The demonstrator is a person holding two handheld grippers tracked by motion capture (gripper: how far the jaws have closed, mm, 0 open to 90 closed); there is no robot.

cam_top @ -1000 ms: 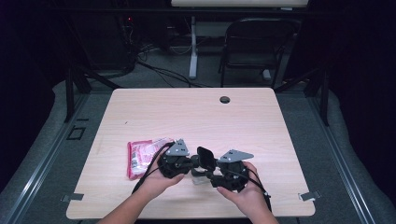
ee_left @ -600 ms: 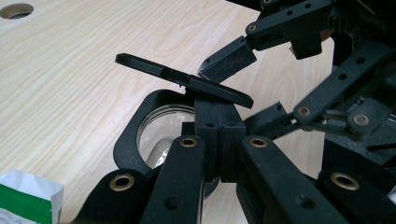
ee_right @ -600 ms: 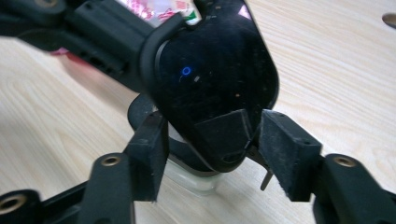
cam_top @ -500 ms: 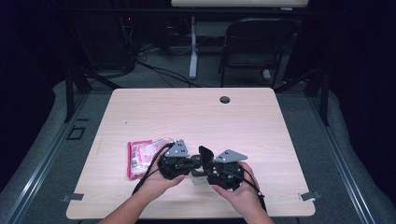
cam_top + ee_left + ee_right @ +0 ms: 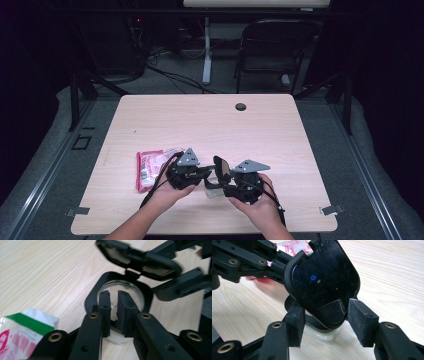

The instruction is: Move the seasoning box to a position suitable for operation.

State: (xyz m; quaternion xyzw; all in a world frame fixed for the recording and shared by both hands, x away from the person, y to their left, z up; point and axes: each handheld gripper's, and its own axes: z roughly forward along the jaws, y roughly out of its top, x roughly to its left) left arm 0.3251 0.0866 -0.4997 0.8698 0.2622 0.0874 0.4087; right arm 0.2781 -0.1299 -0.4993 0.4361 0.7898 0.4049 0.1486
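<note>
Light wood table [image 5: 280, 135], person's two hands at its near edge, each with a black gripper. Landmark: small clear container [image 5: 130, 290] with a black rim and a hinged black lid [image 5: 324, 277], standing on the table between the two grippers, near the table's front edge.

Left gripper [image 5: 113, 307] comes at the container from its left side in the high view. Its jaws are nearly together, pinching the container's near rim: one jaw inside the round clear opening, the other outside on the black rim. Left hand [image 5: 167, 192] wraps the gripper body from below.

Right gripper [image 5: 324, 322] sits on the container's right side. Its jaws are spread wide, one on each side of the raised lid's lower edge; whether they touch the lid cannot be told. The lid is swung up, tilted, glossy black inner face toward the right gripper's camera, hinge at the container's far rim as seen from the left gripper view. Right hand [image 5: 255, 207] holds that gripper from below.

Red-and-white packet [image 5: 150, 167] with a green stripe lies flat on the table just left of the container, beyond the left gripper. Small dark round hole [image 5: 241, 106] in the table, well behind the container, near the far edge. Dark folding chair [image 5: 272, 50] stands on the floor past the table.
</note>
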